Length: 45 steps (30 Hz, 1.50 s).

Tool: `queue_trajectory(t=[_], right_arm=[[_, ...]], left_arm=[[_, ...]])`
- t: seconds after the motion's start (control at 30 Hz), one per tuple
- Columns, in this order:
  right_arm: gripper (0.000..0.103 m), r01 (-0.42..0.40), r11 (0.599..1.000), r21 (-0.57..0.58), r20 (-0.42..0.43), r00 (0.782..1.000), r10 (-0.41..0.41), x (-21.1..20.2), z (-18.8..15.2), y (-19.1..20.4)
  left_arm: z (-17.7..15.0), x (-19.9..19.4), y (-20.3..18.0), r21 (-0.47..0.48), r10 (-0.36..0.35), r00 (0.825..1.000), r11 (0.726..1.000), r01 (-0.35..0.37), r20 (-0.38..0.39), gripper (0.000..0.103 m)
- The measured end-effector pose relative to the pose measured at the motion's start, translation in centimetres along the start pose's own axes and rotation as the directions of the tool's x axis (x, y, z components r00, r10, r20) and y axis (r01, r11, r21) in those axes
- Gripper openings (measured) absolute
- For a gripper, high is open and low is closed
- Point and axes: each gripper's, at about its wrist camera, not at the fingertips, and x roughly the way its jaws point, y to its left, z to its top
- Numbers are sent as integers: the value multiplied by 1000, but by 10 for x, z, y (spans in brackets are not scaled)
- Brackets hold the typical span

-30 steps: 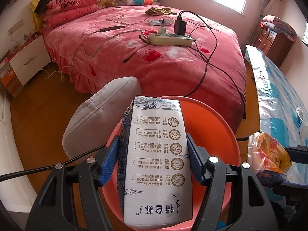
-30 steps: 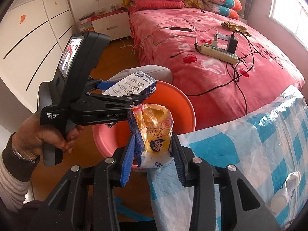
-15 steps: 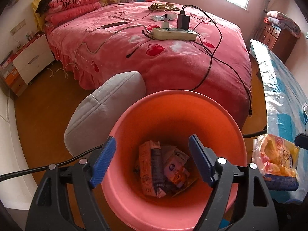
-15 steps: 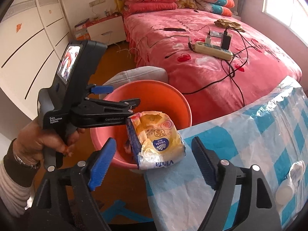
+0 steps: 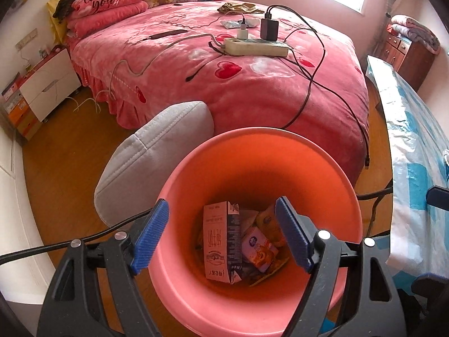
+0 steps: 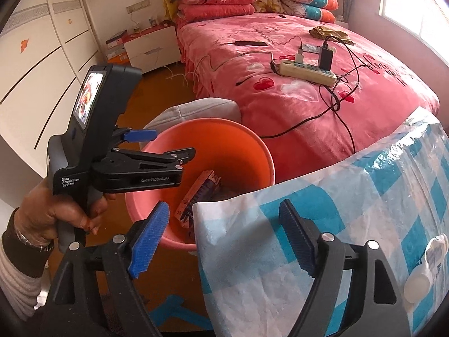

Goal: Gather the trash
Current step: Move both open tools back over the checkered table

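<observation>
1. Now both claws stand released and empty: the left claw (image 5: 221,236) hangs over the orange bin (image 5: 331,168), its jaws having widened within the last second with nothing between them, and the right claw (image 6: 224,241) has likewise sprung apart above the corner of the tabletop (image 6: 364,196) with its checked blue-and-white cover.
2. Trash lies at the bottom of the bin: a milk carton (image 5: 221,241) leaning on its side, and beside it a small snack packet (image 5: 259,248) among other wrappers.
3. In my judgement the carton is light, stiff card with a torn top; it would crush under a hard squeeze, so the flat side panels are the place to take it.
4. Packets like this one look thin, crinkly and slippery, best pinched at the middle or a sealed edge.
5. A white object (image 6: 423,266) lies near the tabletop's right edge; what it is I cannot tell.
</observation>
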Motion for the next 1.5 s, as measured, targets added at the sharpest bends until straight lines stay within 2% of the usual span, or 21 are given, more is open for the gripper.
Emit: queue_trajectory(t=[0.17, 0.27, 0.9, 1.5], right_arm=[[81, 8, 1000, 23, -1, 1000, -8, 0, -2, -6], [89, 25, 999, 36, -1, 1000, -25, -2, -5, -7], [91, 62, 988, 141, 43, 997, -69, -44, -26, -22], [92, 92, 969, 231, 84, 990, -114, -91, -60, -43]], left_arm=[[1, -1, -1, 0, -5, 1000, 1000, 5, 2, 80], [1, -3, -4, -3, -8, 1000, 1000, 8, 8, 86], [12, -43, -42, 89, 0, 996, 996, -8, 86, 89], [16, -83, -87, 181, -37, 988, 983, 9, 148, 90]])
